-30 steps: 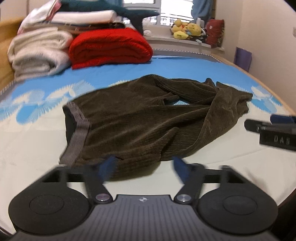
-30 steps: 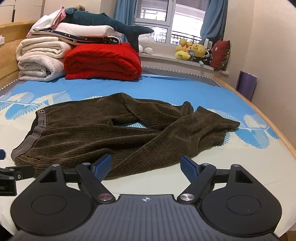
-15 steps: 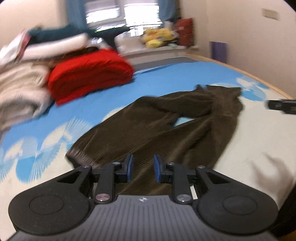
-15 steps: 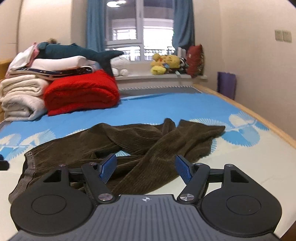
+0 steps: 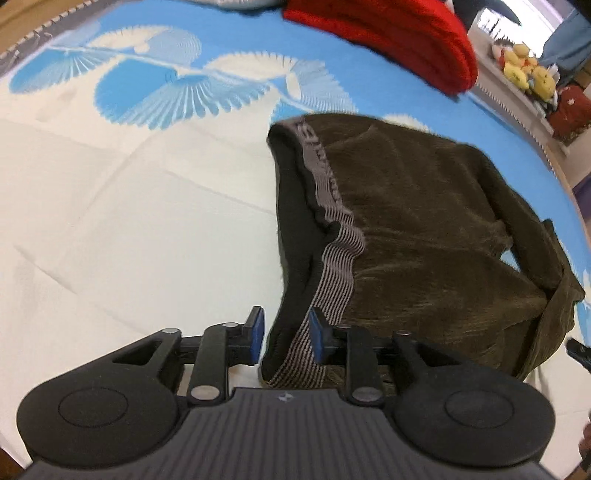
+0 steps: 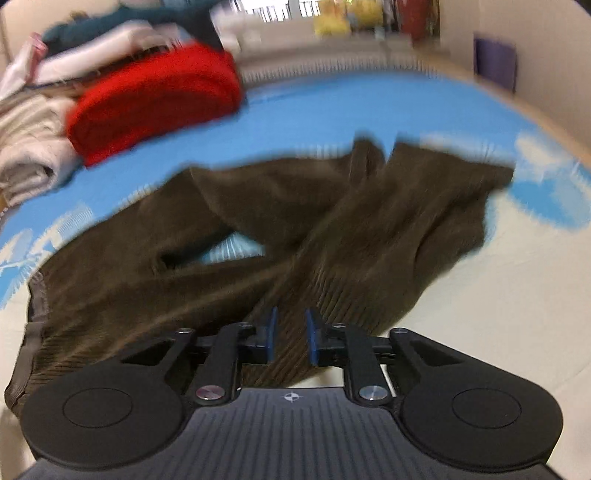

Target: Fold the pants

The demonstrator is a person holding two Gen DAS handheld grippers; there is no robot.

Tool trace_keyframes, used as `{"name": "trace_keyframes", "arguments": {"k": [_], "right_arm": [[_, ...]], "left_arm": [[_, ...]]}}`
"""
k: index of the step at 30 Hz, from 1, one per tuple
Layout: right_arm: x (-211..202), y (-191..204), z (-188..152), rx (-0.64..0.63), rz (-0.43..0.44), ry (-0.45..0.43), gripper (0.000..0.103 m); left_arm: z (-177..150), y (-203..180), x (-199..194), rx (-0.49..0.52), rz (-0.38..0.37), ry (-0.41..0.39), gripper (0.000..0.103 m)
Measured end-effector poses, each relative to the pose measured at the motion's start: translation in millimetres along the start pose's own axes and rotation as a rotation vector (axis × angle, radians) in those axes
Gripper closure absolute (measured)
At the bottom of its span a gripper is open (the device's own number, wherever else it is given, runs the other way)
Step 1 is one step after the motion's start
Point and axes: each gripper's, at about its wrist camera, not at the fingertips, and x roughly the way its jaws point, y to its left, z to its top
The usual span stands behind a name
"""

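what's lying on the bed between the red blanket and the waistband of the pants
Nothing. In the left wrist view only bare bedsheet, blue with white fan prints, lies between the red blanket and the waistband.

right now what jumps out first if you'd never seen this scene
The dark brown corduroy pants sprawl crumpled across the blue and white bedspread, legs crossed over each other. The left gripper straddles the striped grey waistband while its jaws open; the right gripper is closing over a pant leg. Behind them, a bright red folded blanket sits beside stacked pale bedding.
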Motion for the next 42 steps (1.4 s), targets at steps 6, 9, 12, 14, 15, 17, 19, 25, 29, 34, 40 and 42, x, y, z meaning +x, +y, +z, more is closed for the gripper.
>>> {"name": "trace_keyframes", "arguments": {"k": [6, 9, 12, 14, 15, 17, 19, 25, 29, 34, 40, 42], "right_arm": [[58, 26, 5, -0.009, 0.051, 0.117, 0.048], [81, 39, -2, -0.050, 0.077, 0.222, 0.028], [91, 50, -12, -0.149, 0.013, 0.265, 0.035], [86, 51, -12, -0.187, -0.016, 0.246, 0.067], [82, 49, -11, -0.176, -0.024, 0.243, 0.075], [70, 32, -3, -0.111, 0.001, 0.241, 0.091], [50, 22, 1, -0.091, 0.018, 0.216, 0.095], [-10, -6, -20, -0.257, 0.063, 0.221, 0.095], [-32, -9, -54, -0.405, 0.143, 0.317, 0.095], [-59, 10, -98, -0.626, 0.314, 0.444, 0.092], [-72, -15, -50, -0.429, 0.270, 0.295, 0.064], [-71, -32, -26, -0.311, 0.171, 0.199, 0.059]], "left_arm": [[2, -18, 21, 0.037, 0.007, 0.060, 0.027], [0, -28, 38, 0.076, 0.033, 0.105, 0.025], [-8, -38, 54, 0.135, 0.060, 0.156, 0.025], [-16, -39, 57, 0.175, 0.073, 0.171, 0.030], [-17, -39, 57, 0.182, 0.067, 0.169, 0.043], [-23, -40, 51, 0.206, 0.050, 0.152, 0.053], [-28, -40, 47, 0.228, 0.058, 0.140, 0.057], [-52, -39, 7, 0.323, 0.042, 0.036, 0.064], [-68, -26, -9, 0.366, 0.095, 0.040, 0.065], [-81, -1, -18, 0.353, 0.178, 0.093, 0.062], [-73, 1, -18, 0.308, 0.148, 0.069, 0.041], [-65, -4, -16, 0.256, 0.108, 0.070, 0.034]]}}
